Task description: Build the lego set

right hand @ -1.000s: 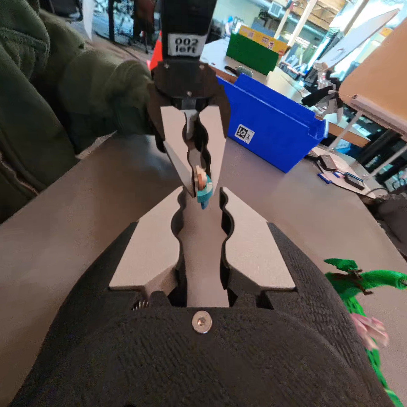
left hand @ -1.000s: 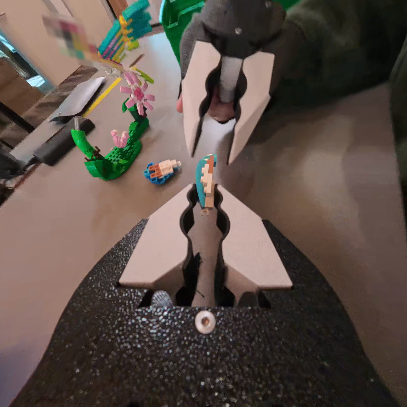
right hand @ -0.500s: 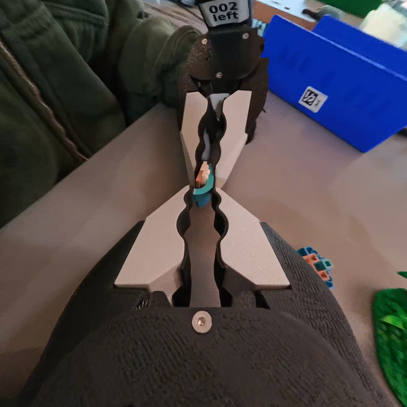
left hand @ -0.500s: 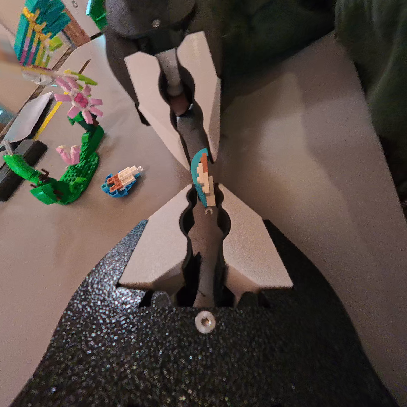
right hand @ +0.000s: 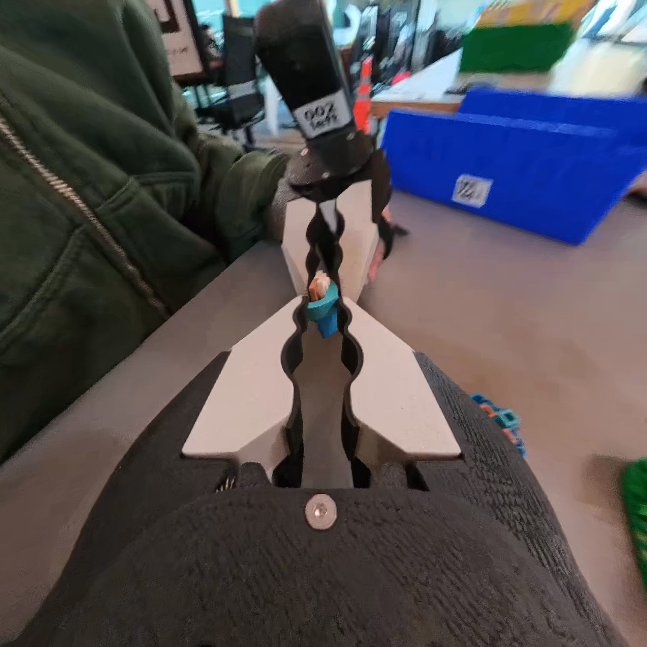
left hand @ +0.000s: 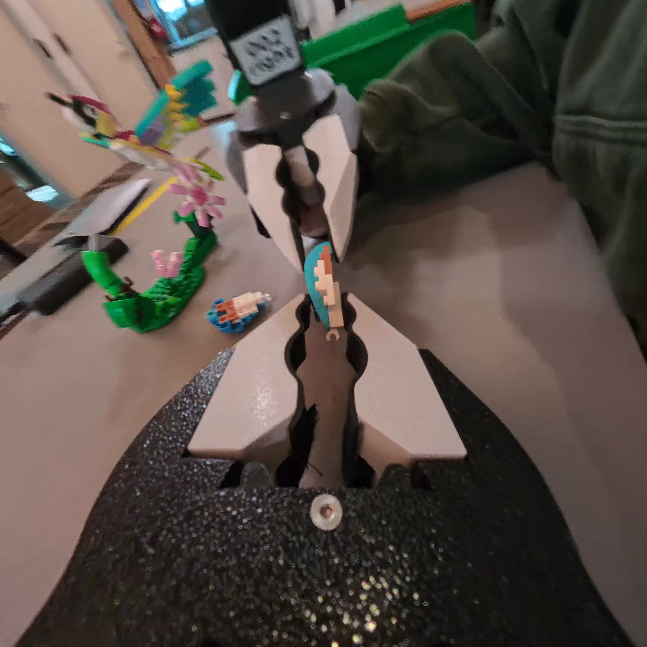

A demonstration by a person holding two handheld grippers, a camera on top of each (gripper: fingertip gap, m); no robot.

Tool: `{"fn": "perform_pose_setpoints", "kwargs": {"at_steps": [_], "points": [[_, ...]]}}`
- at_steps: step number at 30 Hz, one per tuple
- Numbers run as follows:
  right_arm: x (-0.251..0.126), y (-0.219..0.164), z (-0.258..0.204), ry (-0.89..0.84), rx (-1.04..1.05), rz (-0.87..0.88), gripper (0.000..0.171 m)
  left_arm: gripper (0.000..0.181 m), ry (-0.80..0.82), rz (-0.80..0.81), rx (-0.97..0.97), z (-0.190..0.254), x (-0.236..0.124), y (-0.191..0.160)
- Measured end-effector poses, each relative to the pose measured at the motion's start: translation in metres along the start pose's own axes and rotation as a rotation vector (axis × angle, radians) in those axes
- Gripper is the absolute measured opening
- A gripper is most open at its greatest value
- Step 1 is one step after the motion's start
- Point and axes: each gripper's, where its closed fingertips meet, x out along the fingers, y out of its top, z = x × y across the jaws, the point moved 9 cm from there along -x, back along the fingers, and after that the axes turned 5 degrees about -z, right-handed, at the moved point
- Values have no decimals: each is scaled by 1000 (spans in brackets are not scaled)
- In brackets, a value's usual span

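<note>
A small brick wing (left hand: 324, 290), teal with white and brown steps, is held above the grey table (left hand: 472, 280). My left gripper (left hand: 325, 303) is shut on its lower end. My right gripper (left hand: 317, 261) faces it from the far side, tip to tip, and is closed around the wing's upper end. In the right wrist view my right gripper (right hand: 322, 303) pinches the teal end of the wing (right hand: 322, 313). The left gripper (right hand: 325, 290) holds the far end. A second small wing (left hand: 238, 311) of blue, white and brown bricks lies on the table to the left.
A green brick plant (left hand: 161, 297) with pink flowers stands left of the grippers, with a colourful brick bird (left hand: 150, 129) above and behind it. A black flat device (left hand: 63, 269) lies at the far left. A green bin (left hand: 367, 59) and a blue bin (right hand: 518, 175) stand on the table. A dark green sleeve (left hand: 455, 115) is close on the right. My left and right fingertips are right by each other. The green brick plant (left hand: 161, 297) is about 20 centimetres from both grippers' fingertips.
My right gripper was open in front of the wing a second ago; it has come in and closed on the wing's free end. Both grippers have tilted, so more of the room shows.
</note>
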Motion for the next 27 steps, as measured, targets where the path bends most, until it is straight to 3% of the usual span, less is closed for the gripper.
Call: {"fn": "perform_pose_setpoints", "kwargs": {"at_steps": [1,4,7,10,13,16,21,25,27], "points": [[0,2,0,-57,-40,25,13,14,28,22,-13,-3,-3,0],[0,4,0,-357,-237,41,11,26,129,65,-92,-12,-14,-2],[-6,10,-4,-642,-479,13,11,36,150,182,-374,-27,-26,-3],[-6,14,-9,-919,-769,-54,11,43,70,302,-663,-40,-28,-3],[4,13,-14,-1056,-1016,-172,10,47,-66,380,-891,-46,-15,-4],[15,9,-20,-1050,-1182,-259,10,43,-233,504,-1010,-46,-4,-2],[19,13,-25,-1071,-1278,-271,11,22,-296,614,-1072,-48,-4,-6],[27,9,-28,-1050,-1380,-331,10,43,-322,578,-1084,-46,1,-5],[31,8,-30,-1043,-1423,-354,10,31,-312,563,-1106,-47,3,-7]]}}
